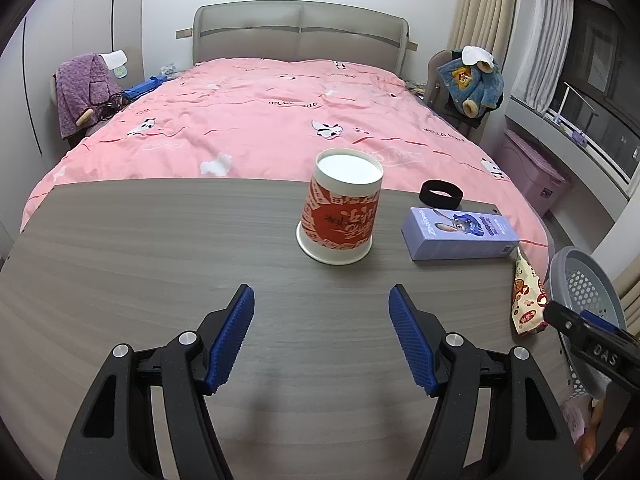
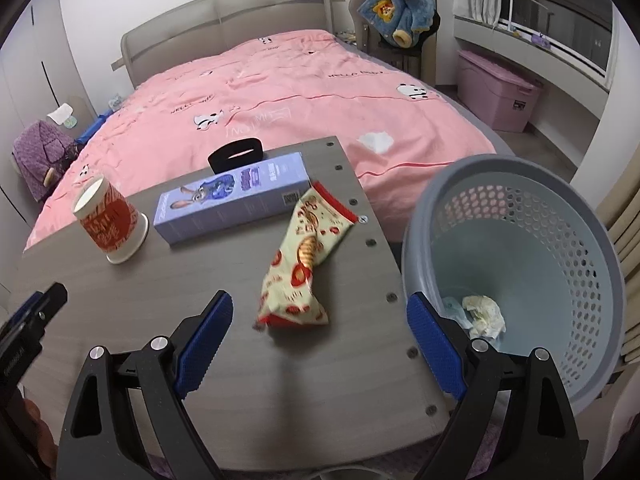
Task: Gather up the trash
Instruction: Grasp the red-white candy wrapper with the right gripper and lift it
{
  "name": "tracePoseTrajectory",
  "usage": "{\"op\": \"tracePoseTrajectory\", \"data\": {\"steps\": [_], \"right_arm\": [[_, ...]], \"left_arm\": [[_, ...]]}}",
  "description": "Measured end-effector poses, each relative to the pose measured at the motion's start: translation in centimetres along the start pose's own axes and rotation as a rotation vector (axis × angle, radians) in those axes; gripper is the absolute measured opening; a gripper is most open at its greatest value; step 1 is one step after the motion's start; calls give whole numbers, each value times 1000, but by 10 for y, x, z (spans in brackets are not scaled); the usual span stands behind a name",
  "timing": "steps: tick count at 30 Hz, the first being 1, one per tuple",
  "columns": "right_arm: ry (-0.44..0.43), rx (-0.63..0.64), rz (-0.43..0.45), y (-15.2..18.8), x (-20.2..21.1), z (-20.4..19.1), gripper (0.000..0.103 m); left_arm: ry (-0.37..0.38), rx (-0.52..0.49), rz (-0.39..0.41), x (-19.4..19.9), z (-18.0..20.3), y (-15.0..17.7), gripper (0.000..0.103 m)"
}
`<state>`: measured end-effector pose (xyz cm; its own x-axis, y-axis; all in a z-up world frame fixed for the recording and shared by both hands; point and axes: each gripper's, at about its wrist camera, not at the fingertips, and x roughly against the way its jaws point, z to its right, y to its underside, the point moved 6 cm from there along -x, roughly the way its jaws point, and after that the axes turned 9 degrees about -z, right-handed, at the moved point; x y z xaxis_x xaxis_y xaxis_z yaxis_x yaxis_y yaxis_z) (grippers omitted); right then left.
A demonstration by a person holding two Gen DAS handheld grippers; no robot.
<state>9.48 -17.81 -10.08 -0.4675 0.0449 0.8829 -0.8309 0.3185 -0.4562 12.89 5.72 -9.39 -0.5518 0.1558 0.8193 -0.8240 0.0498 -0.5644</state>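
Observation:
A red and white paper cup (image 1: 340, 210) stands upside down on the grey wooden table (image 1: 160, 280), ahead of my open, empty left gripper (image 1: 322, 312). It also shows in the right wrist view (image 2: 106, 218). A crumpled snack wrapper (image 2: 304, 260) lies near the table's right edge, just ahead of my open, empty right gripper (image 2: 320, 328). It shows in the left wrist view too (image 1: 526, 298). A grey perforated bin (image 2: 520, 264) stands right of the table, with crumpled paper (image 2: 484, 314) at its bottom.
A purple cartoon box (image 2: 236, 198) lies on the table between cup and wrapper, with a black band (image 2: 236, 154) behind it. A bed with a pink cover (image 1: 260, 120) lies beyond the table. A pink storage box (image 2: 496, 90) stands by the window.

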Motion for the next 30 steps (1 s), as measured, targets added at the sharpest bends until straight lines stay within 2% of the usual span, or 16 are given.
{"op": "tracePoseTrajectory", "data": {"steps": [6, 12, 15, 20, 23, 30], "right_arm": [[27, -21, -24, -17, -25, -3, 87], [42, -16, -50, -20, -40, -4, 76], [40, -3, -68, -20, -46, -5, 63], [22, 17, -78, -19, -47, -6, 33], [3, 26, -74, -16, -44, -7, 30], [-46, 36, -42, -11, -25, -8, 29]], "left_arm": [[-4, 1, -5, -8, 3, -6, 67], [0, 5, -11, -14, 4, -10, 67], [3, 6, -16, -17, 4, -12, 67], [8, 7, -15, -18, 4, -13, 67], [10, 8, -16, -18, 4, -13, 67], [12, 9, -13, -19, 5, -15, 67]]}}
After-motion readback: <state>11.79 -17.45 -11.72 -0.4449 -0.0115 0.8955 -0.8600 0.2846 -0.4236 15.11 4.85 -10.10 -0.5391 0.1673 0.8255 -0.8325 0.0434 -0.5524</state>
